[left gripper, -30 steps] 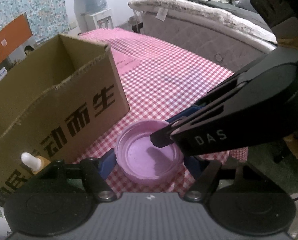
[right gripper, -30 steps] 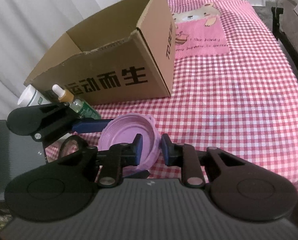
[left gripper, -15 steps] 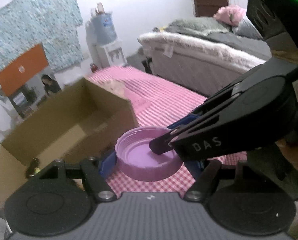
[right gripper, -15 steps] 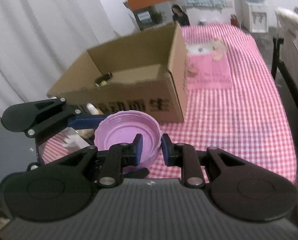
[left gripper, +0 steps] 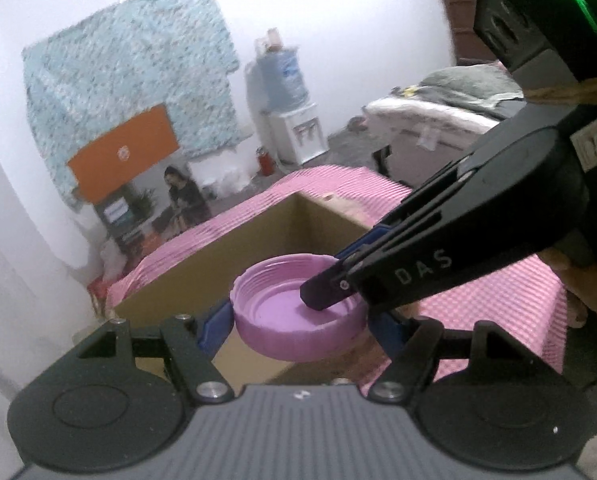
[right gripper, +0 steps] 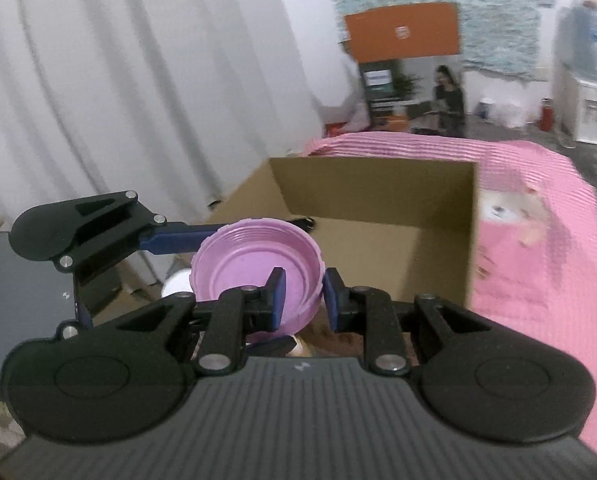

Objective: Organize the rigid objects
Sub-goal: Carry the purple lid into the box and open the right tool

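The left gripper's fingers point(left gripper: 214, 320) are being pressed against opposite sides of the purple lid point(left gripper: 298, 312), while the right gripper point(right gripper: 301, 300) is being kept pinched on its rim. Compared with a second ago, the lid is being carried higher, clear of the table, above the near edge of the cardboard box point(right gripper: 378, 208); release inside seems imminent.

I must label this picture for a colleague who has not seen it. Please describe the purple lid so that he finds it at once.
Find the open cardboard box on the pink checked tablecloth. Just in front of it, lifted in the air, is the purple lid, held open side up by both claws. It is the only round, pale purple thing, with screw ridges inside its rim.
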The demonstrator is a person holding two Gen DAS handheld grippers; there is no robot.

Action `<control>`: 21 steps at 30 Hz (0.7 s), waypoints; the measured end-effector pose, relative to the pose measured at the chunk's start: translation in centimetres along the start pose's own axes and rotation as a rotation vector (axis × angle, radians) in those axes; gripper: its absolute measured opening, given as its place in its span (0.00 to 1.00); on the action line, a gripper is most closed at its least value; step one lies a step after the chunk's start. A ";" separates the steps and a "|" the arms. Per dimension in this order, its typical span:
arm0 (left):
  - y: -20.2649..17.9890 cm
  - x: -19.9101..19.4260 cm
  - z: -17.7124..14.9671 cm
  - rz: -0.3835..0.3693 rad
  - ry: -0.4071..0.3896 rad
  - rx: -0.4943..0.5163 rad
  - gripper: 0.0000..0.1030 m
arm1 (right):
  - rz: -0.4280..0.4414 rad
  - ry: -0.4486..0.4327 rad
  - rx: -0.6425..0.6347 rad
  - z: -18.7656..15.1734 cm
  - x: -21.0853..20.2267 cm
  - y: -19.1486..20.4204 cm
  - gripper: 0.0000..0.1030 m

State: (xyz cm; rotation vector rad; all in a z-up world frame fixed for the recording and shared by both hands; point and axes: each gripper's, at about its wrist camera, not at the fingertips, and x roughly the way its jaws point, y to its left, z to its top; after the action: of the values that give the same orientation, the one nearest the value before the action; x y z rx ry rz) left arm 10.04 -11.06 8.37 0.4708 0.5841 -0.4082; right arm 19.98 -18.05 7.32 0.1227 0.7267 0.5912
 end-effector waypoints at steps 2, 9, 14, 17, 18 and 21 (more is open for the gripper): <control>2.2 1.2 0.2 -0.009 0.041 -0.020 0.72 | 0.026 0.040 0.003 2.0 2.3 -0.3 0.19; 9.3 9.1 1.3 -0.099 0.234 -0.138 0.72 | 0.047 0.212 0.045 7.6 11.2 -2.6 0.19; 12.5 15.5 0.9 -0.159 0.374 -0.234 0.72 | 0.038 0.333 0.095 9.1 17.4 -4.8 0.19; 13.5 18.3 0.3 -0.177 0.434 -0.275 0.72 | 0.032 0.390 0.120 9.1 20.6 -6.3 0.19; 13.7 19.1 0.1 -0.180 0.452 -0.288 0.72 | 0.030 0.404 0.128 9.1 21.4 -6.7 0.19; 13.9 20.8 -0.3 -0.177 0.484 -0.291 0.72 | 0.023 0.436 0.137 8.7 23.1 -7.5 0.19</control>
State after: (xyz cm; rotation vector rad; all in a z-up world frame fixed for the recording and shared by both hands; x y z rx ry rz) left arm 32.60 -4.37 -0.25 0.2357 1.1422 -0.3699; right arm 42.87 -10.80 -2.02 0.1302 1.1911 0.5967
